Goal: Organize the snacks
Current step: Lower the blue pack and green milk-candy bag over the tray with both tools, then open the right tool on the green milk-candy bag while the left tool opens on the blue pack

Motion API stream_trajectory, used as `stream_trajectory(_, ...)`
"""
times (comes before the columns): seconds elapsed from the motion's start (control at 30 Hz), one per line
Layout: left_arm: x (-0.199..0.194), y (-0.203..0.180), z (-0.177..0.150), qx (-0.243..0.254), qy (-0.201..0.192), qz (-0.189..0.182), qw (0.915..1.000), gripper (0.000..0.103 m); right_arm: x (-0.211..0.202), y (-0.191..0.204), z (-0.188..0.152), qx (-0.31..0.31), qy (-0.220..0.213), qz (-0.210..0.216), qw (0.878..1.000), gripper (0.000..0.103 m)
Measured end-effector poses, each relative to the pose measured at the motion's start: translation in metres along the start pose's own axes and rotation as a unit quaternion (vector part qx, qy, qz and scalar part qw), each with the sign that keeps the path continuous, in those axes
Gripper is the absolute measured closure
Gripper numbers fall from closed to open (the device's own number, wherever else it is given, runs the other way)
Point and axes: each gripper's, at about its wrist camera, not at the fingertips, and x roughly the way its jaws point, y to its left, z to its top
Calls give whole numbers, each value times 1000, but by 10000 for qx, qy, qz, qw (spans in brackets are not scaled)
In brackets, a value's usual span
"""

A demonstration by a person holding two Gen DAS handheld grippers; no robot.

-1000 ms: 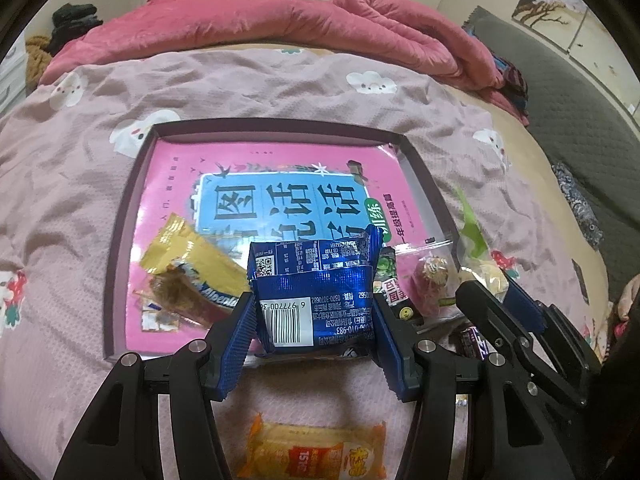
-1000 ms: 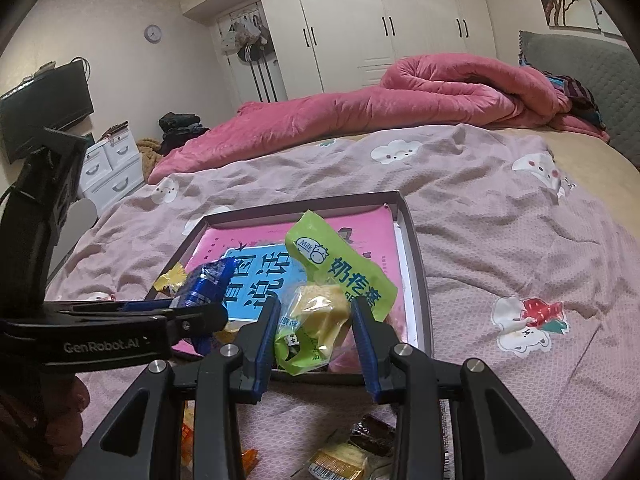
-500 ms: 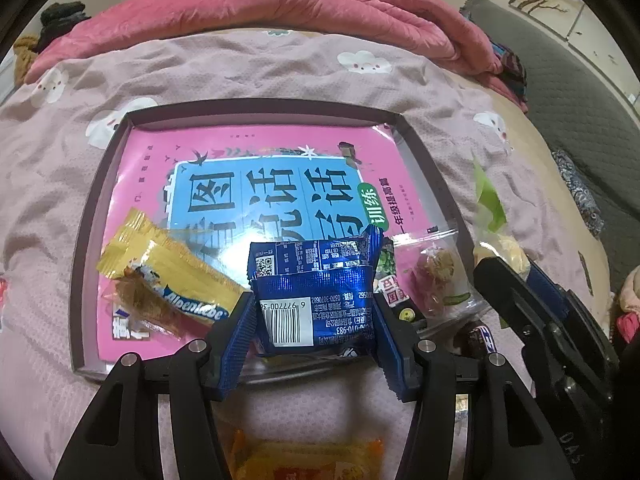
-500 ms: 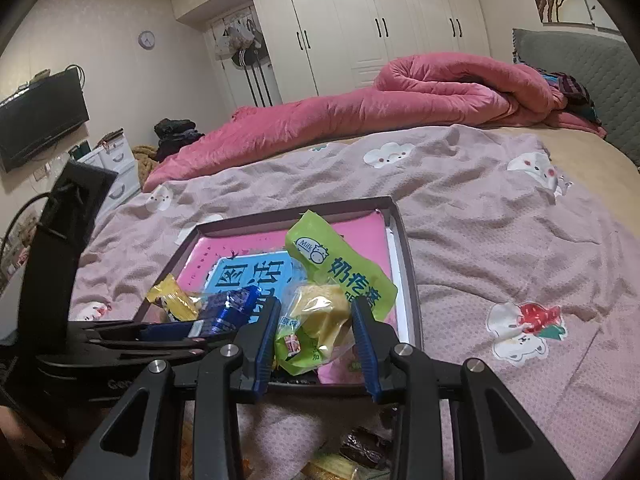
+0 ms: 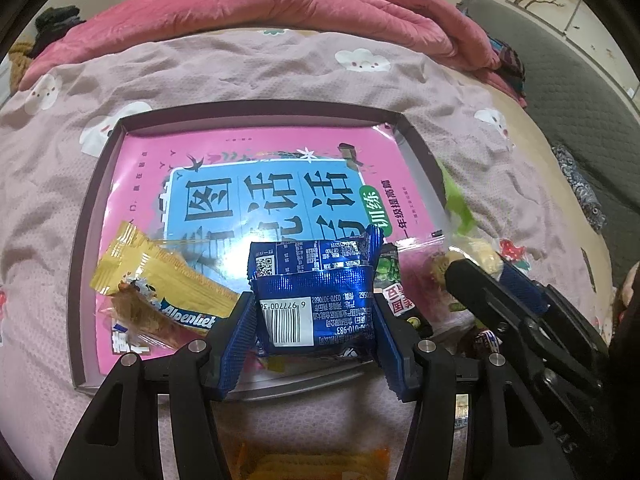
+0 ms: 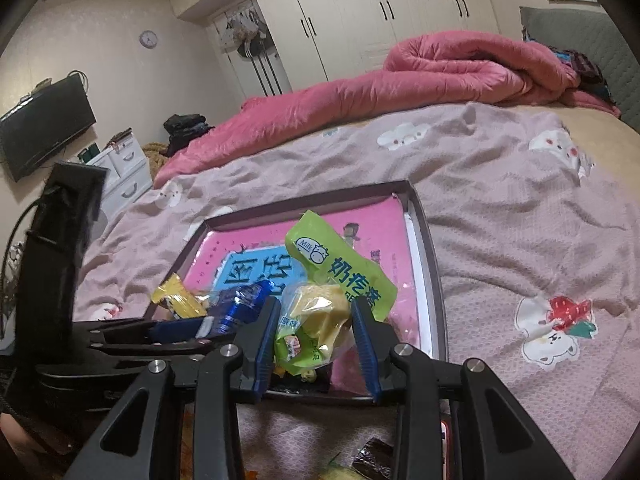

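white wardrobes [image 6: 360,20], wall tv [image 6: 44,128], perhaps a clock [image 6: 149,39]

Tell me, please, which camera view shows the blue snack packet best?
The left wrist view: the blue snack packet fills the centre, clamped in the left gripper, barcode and print readable. The right wrist view catches only a crumpled edge of it from the side.

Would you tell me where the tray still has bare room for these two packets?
The tray is free across its far half, over the pink book. Its near edge is crowded with the yellow packet and other snacks.
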Motion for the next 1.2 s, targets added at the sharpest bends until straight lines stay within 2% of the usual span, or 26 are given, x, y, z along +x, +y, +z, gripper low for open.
stream_trajectory(0.43,3,-5,0,153,-8,140,9998,44,10,-12,-4,256,177,-14,9995,64)
stream_trajectory(0.93,4,-8,0,201,-23,229,9995,43,6,-17,-4,449,79,159,9988,62)
stream_trajectory(1.2,4,-11,-1,277,-5,266,9993,40,0,-17,-4,436,20,108,9990,62)
